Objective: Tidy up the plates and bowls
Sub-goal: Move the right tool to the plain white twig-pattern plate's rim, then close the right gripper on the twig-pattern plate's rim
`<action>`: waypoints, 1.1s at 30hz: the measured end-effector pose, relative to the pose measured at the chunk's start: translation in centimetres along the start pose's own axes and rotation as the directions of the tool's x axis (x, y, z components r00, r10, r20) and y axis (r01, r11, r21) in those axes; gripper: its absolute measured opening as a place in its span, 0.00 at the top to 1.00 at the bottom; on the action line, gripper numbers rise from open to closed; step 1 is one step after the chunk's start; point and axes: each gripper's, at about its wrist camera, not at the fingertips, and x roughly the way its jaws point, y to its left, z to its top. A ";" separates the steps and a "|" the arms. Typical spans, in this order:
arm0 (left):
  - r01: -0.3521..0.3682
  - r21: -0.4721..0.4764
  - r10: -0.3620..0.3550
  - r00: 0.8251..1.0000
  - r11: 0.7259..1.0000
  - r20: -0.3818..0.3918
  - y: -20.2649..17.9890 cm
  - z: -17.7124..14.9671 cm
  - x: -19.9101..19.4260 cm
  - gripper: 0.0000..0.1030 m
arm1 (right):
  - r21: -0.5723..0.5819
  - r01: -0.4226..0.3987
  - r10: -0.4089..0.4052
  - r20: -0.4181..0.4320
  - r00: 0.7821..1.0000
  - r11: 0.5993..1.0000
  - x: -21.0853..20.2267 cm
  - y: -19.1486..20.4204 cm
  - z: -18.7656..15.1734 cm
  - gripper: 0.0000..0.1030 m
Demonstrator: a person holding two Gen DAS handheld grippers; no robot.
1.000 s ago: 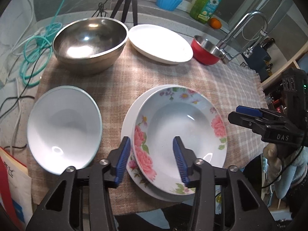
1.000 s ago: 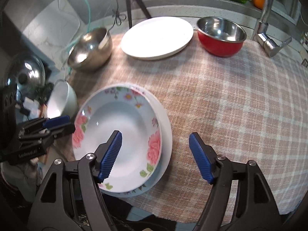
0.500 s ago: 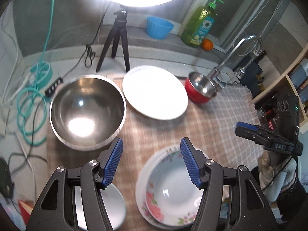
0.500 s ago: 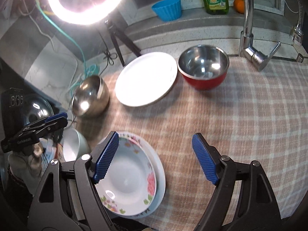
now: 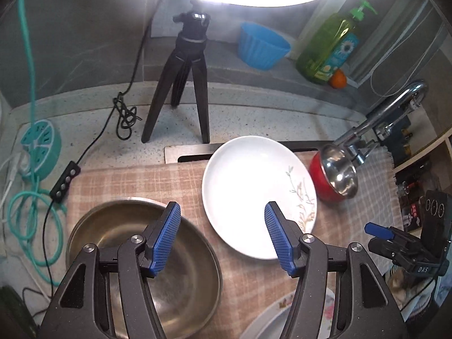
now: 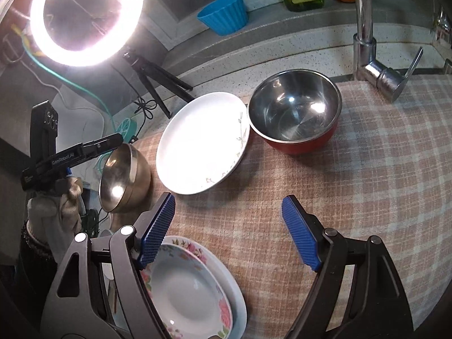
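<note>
My left gripper [image 5: 221, 237] is open and empty, raised above the checked cloth between a large steel bowl [image 5: 141, 271] on its left and a white plate [image 5: 254, 195] with a leaf print ahead. A red bowl with steel inside [image 5: 334, 176] stands right of the plate. My right gripper [image 6: 230, 233] is open and empty above the cloth; it also shows in the left wrist view [image 5: 378, 231]. Below it a floral dish [image 6: 192, 293] sits stacked on a white plate. The white plate [image 6: 202, 141], red bowl [image 6: 293, 111] and steel bowl [image 6: 124, 175] lie farther off.
A ring light on a black tripod [image 5: 183, 84] stands behind the cloth. A blue cup [image 5: 262, 46], green soap bottle [image 5: 330, 48] and an orange [image 5: 338, 79] sit on the back ledge. A tap [image 6: 370, 48] rises at the right. Teal cables [image 5: 31, 175] lie left.
Both grippers have lifted and pulled back from the floral dish, which now sits at the bottom edge of each view. The back of the counter has come into view. Both stay open.
</note>
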 end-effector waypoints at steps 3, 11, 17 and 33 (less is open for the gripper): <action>-0.010 0.006 0.011 0.999 1.000 -0.031 0.0 0.9 1.7 0.43 | 0.031 -0.006 0.007 -0.011 1.000 1.000 1.4 -0.7 0.7 0.21; -0.027 0.023 0.028 0.996 0.999 -0.087 0.0 3.1 4.8 0.43 | 0.123 -0.028 0.033 -0.038 0.999 0.992 5.0 -2.4 2.0 0.35; -0.053 0.034 0.057 0.991 0.998 -0.120 0.2 4.0 6.6 0.44 | 0.132 -0.042 0.050 -0.054 0.997 0.990 6.5 -2.3 2.5 0.50; -0.064 0.053 0.073 0.980 0.997 -0.185 -0.6 4.6 9.9 0.66 | 0.116 -0.036 0.046 -0.091 0.995 0.993 9.5 -1.6 3.3 0.80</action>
